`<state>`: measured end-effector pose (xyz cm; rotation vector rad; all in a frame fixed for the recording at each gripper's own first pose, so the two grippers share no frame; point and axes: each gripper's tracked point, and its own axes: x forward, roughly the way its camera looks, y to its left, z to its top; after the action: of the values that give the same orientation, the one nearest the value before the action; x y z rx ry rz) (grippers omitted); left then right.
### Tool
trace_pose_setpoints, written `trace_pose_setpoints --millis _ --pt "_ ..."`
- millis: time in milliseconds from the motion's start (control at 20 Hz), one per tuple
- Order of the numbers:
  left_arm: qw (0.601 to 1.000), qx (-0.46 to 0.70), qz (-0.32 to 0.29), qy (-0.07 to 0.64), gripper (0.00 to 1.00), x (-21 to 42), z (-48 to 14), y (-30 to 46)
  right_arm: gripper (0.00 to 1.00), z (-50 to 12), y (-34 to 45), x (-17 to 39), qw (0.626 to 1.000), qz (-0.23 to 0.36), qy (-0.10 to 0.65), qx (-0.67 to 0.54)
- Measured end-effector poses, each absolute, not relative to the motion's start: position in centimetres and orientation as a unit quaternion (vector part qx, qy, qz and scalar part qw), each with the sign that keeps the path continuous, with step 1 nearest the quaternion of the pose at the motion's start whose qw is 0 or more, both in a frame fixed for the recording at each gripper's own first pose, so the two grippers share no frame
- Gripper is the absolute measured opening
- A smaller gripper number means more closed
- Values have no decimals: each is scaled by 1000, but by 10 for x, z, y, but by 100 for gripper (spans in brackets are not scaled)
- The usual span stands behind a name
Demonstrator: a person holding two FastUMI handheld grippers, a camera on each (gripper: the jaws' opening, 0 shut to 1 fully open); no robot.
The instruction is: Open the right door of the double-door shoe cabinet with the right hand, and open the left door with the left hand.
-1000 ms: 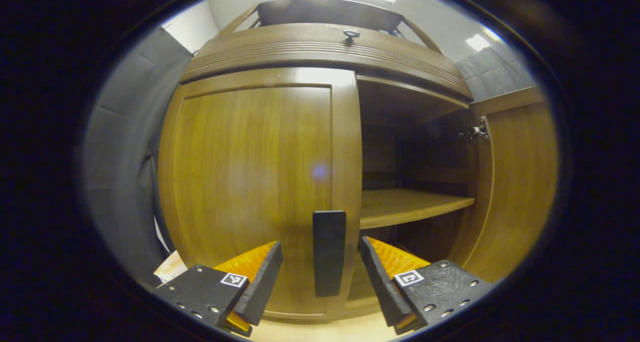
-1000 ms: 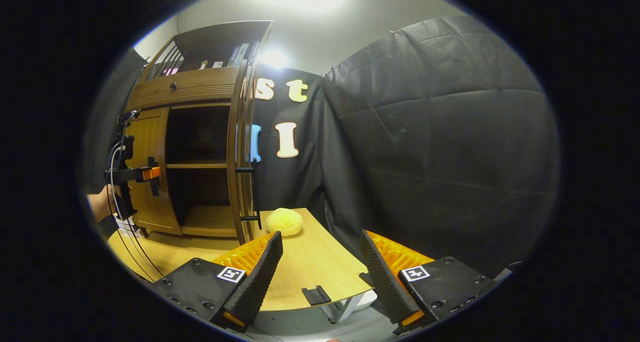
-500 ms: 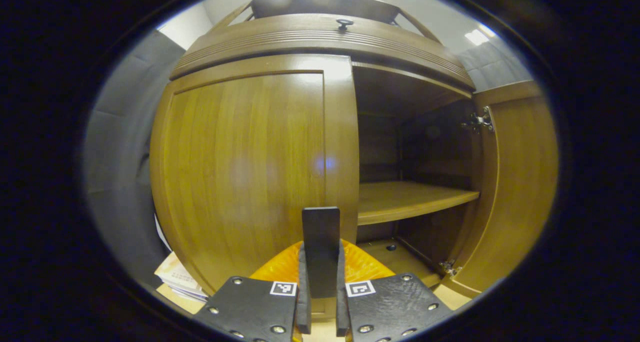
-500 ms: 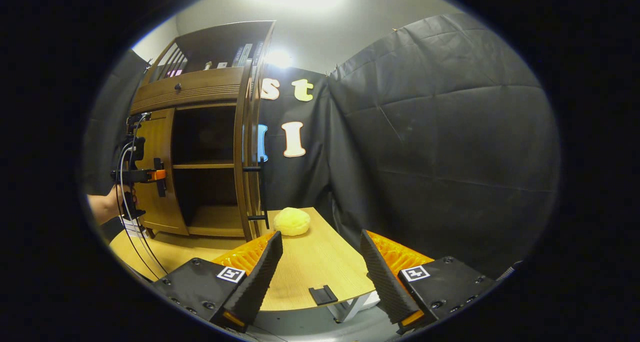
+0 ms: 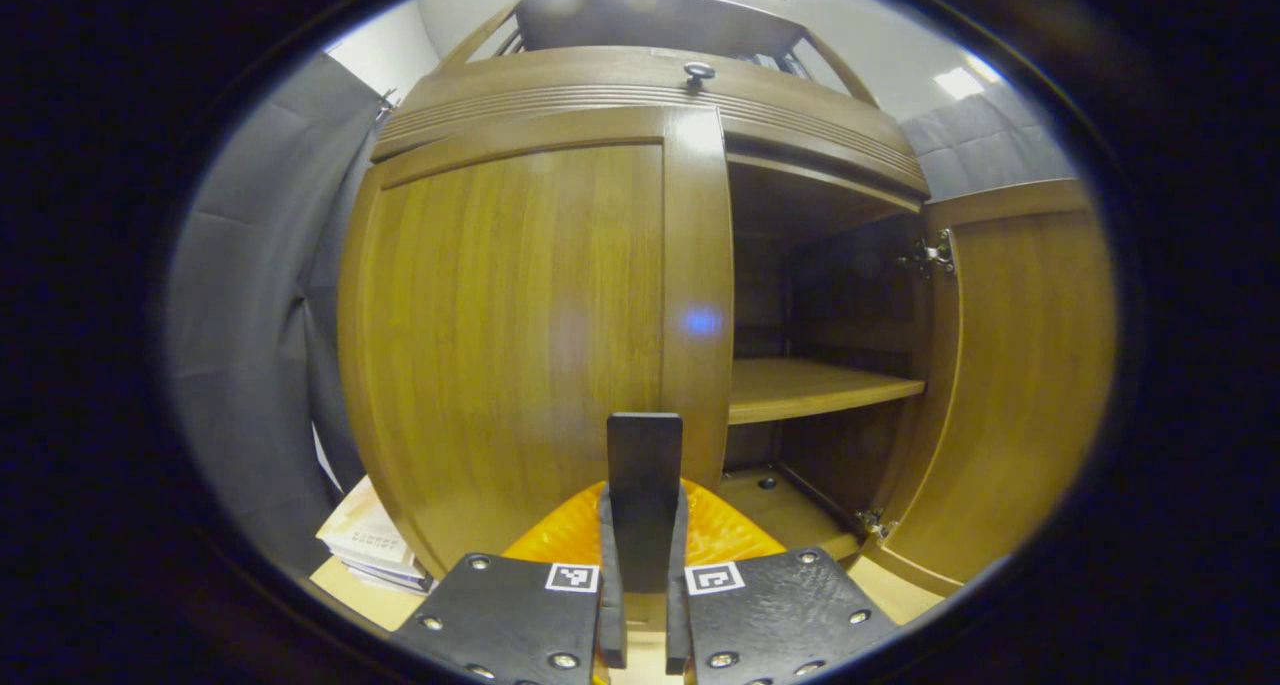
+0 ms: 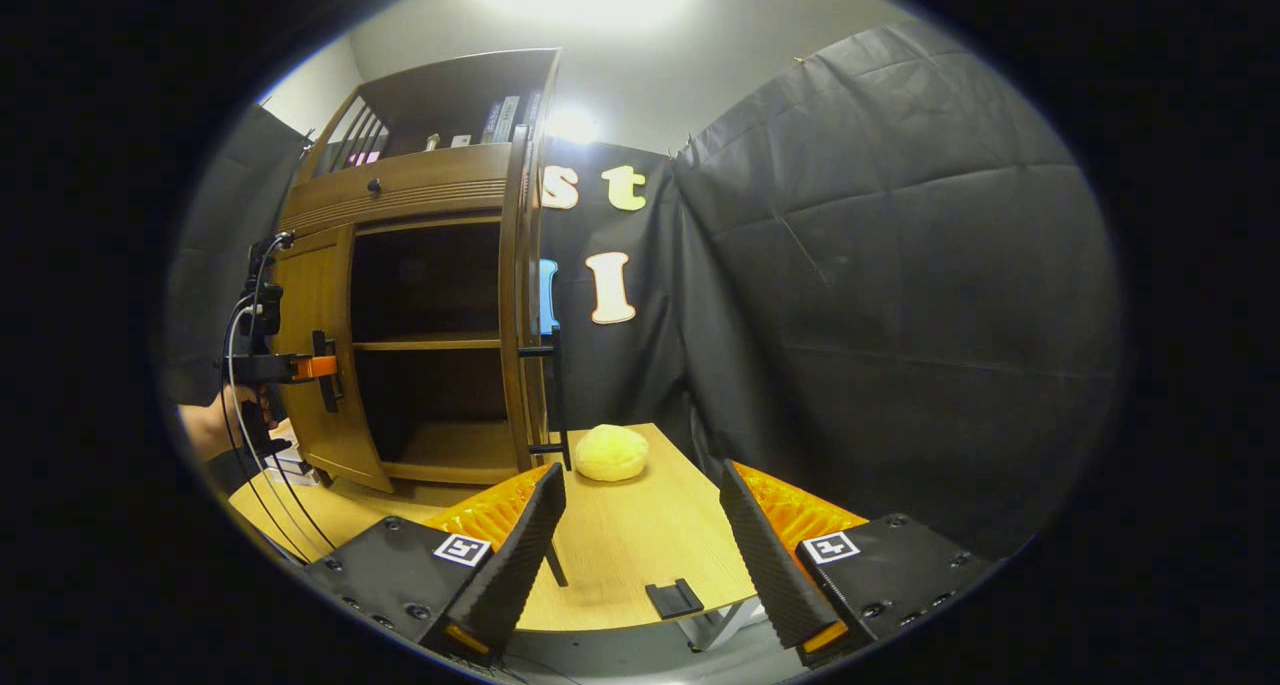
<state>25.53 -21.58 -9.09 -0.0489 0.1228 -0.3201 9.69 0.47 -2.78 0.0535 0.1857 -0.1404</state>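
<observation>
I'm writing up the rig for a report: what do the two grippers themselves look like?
Each gripper has two black plates with silver screws, each bearing a small square black-and-white marker, with ribbed orange parts behind the fingers. That goes for the left gripper and the right gripper. From the right gripper view, the left gripper is a black body with an orange band and black cables looping down.

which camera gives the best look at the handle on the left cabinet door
The left gripper view: the handle stands close up, dead center, with the left tongs shut on it. In the right gripper view the same handle is a small dark bar far off at the left door's edge, partly covered by the left tongs.
</observation>
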Motion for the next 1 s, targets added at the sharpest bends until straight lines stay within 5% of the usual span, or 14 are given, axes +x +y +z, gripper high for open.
trace_pose_setpoints --millis 1000 --pt "987 -16 -145 61 18 162 -87 -123 98 -29 64 110 996 3 85 31"
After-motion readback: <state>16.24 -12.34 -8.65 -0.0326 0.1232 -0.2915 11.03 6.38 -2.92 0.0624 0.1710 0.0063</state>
